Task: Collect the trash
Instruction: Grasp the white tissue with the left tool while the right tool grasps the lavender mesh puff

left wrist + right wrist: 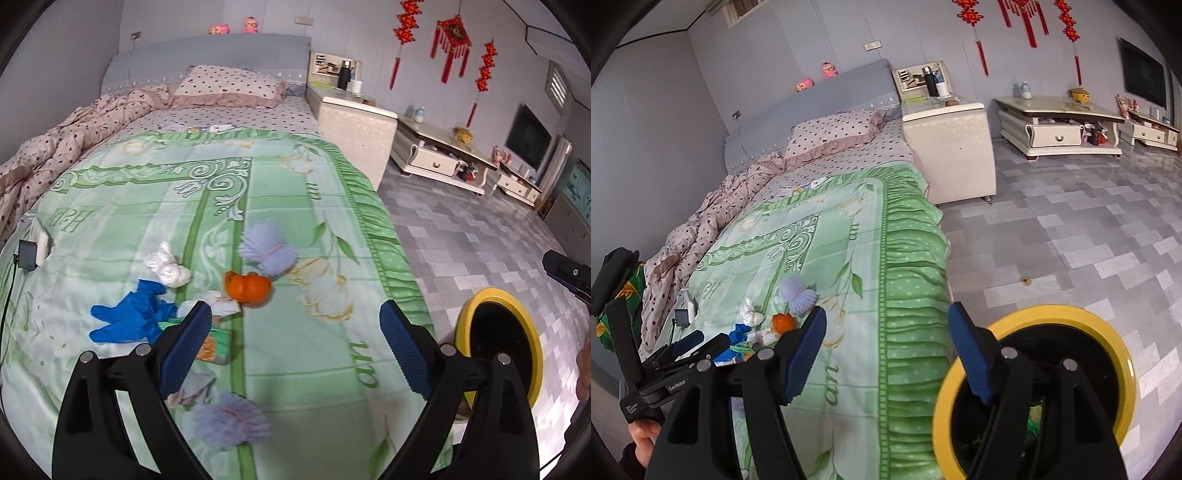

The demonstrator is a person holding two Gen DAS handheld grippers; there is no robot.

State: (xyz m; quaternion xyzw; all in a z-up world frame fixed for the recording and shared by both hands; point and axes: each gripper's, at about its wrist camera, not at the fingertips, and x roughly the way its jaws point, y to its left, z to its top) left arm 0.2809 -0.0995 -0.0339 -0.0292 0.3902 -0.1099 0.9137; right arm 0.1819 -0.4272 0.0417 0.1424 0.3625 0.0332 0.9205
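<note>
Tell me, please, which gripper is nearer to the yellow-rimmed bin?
Right. The right gripper hangs at the edge of the yellow-rimmed bin, one finger over its opening; the left gripper is over the green bedspread, beside the trash.

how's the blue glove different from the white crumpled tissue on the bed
The blue glove is a vivid blue, while the white crumpled tissue is white. The glove lies spread fairly flat with its fingers splayed; the tissue is bunched into a lumpy wad. The glove covers more of the blanket than the tissue and lies nearer the left gripper. Both rest loose on the green blanket, close beside each other, and neither is held.
</note>
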